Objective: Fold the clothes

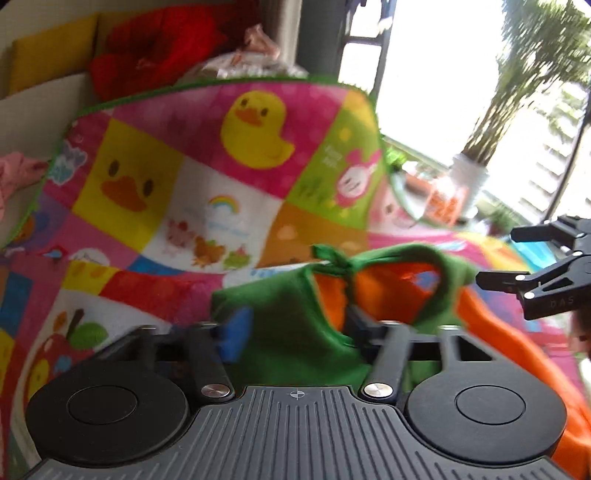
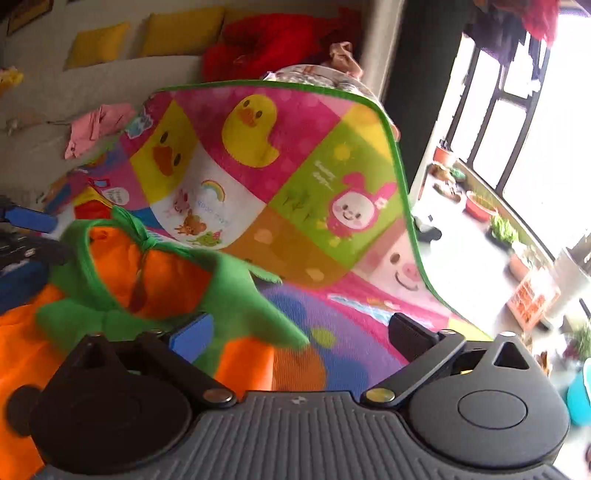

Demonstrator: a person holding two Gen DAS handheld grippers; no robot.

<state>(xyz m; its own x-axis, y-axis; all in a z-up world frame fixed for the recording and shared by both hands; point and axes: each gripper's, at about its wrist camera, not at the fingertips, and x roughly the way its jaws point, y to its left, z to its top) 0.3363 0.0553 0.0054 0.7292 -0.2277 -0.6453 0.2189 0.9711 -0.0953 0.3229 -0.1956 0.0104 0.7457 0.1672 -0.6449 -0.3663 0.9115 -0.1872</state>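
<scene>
A green garment [image 1: 291, 295] with an orange lining and a knotted green tie hangs lifted above the play mat. My left gripper [image 1: 297, 330] is shut on the garment's green edge, with fabric bunched between the blue pad [image 1: 234, 334] and the black finger. In the right wrist view the same garment [image 2: 229, 288] sits at lower left, and a green flap drapes over the blue finger [image 2: 192, 341]. My right gripper [image 2: 301, 336] is open, with only that flap against one finger. The right gripper [image 1: 496, 255] also shows in the left wrist view, jaws apart, just right of the garment.
A colourful play mat [image 2: 295, 166] with duck pictures lies underneath, its far end curling up against a pale sofa [image 2: 44, 110]. Yellow cushions [image 2: 181, 33], a red item [image 2: 266, 40] and a pink garment [image 2: 96, 125] lie on the sofa. Potted plants [image 2: 480, 206] line the window at right.
</scene>
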